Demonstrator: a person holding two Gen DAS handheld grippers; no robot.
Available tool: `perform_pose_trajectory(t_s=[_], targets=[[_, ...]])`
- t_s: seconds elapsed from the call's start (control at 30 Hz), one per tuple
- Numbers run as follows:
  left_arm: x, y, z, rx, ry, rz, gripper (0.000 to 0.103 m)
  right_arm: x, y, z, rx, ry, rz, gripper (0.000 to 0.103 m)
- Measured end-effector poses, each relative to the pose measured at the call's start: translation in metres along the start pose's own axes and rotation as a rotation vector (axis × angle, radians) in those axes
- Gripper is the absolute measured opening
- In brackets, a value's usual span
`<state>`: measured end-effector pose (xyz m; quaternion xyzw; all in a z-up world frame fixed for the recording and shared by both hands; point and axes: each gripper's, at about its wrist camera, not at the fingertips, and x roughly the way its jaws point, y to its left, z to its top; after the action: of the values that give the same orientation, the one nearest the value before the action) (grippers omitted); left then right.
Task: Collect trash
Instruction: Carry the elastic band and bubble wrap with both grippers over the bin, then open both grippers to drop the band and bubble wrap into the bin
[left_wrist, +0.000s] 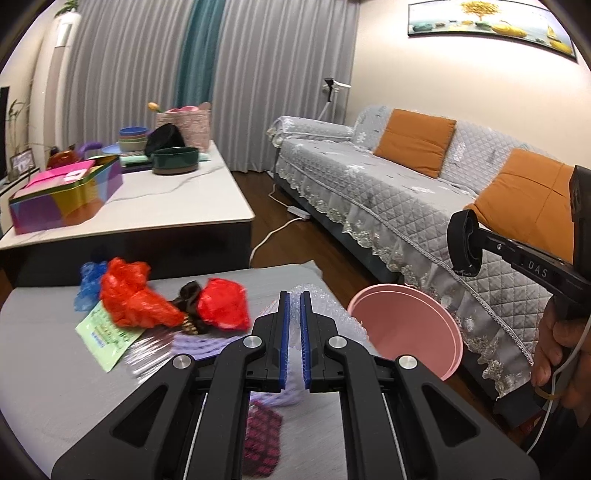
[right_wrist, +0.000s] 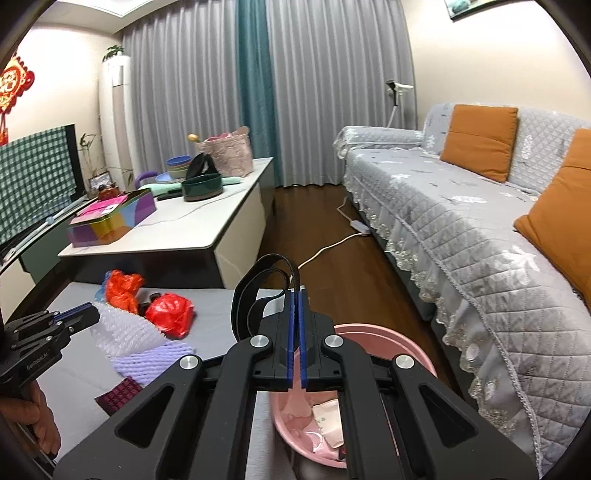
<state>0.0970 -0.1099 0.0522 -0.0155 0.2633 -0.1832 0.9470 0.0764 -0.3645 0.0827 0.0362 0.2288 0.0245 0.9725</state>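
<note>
Low grey table (left_wrist: 44, 369): it fills the view's 7 to 8 o'clock, and loose trash is strewn across it.
Trash pile: a blue bag (left_wrist: 88, 282) at the far left, then a red bag (left_wrist: 127, 295), a green printed packet (left_wrist: 107, 336), a second red bag (left_wrist: 223, 304) and lilac foam netting (left_wrist: 192, 343).
Left gripper (left_wrist: 294, 339): its blue pads are pinched on a wad of bubble wrap (left_wrist: 332, 314), at 6 o'clock of its own camera.
Pink bin (left_wrist: 406, 328): it stands just beside the grey table, at about 4 o'clock, with paper scraps (right_wrist: 327, 421) inside.
Right gripper (right_wrist: 298, 339): it hangs over the bin, its pads squeezed on a black belt loop (right_wrist: 247, 295).
White coffee table (left_wrist: 192, 192): at 10 o'clock, it carries a colourful tin (left_wrist: 70, 195) and a dark green bowl (left_wrist: 175, 159).
Sofa (left_wrist: 406, 192): at 2 to 3 o'clock, it wears a quilted grey cover and orange cushions (left_wrist: 415, 142).
Curtains (left_wrist: 258, 74): grey with a teal strip, at 12 o'clock.
</note>
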Motion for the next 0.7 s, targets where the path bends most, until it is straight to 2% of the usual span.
perform_pose_trajectory(t_s=[0.3,0.7], targets=[[0.030,-0.040,0.016,0.048,0.005,-0.074,0.006,0.003,-0.043,0.001,0.032,0.003,-0.079,0.002],[0.091,-0.095,0.024,0.084,0.049,-0.187,0.006,0.016,-0.091,-0.003,0.091,0.040,-0.165,0.003]])
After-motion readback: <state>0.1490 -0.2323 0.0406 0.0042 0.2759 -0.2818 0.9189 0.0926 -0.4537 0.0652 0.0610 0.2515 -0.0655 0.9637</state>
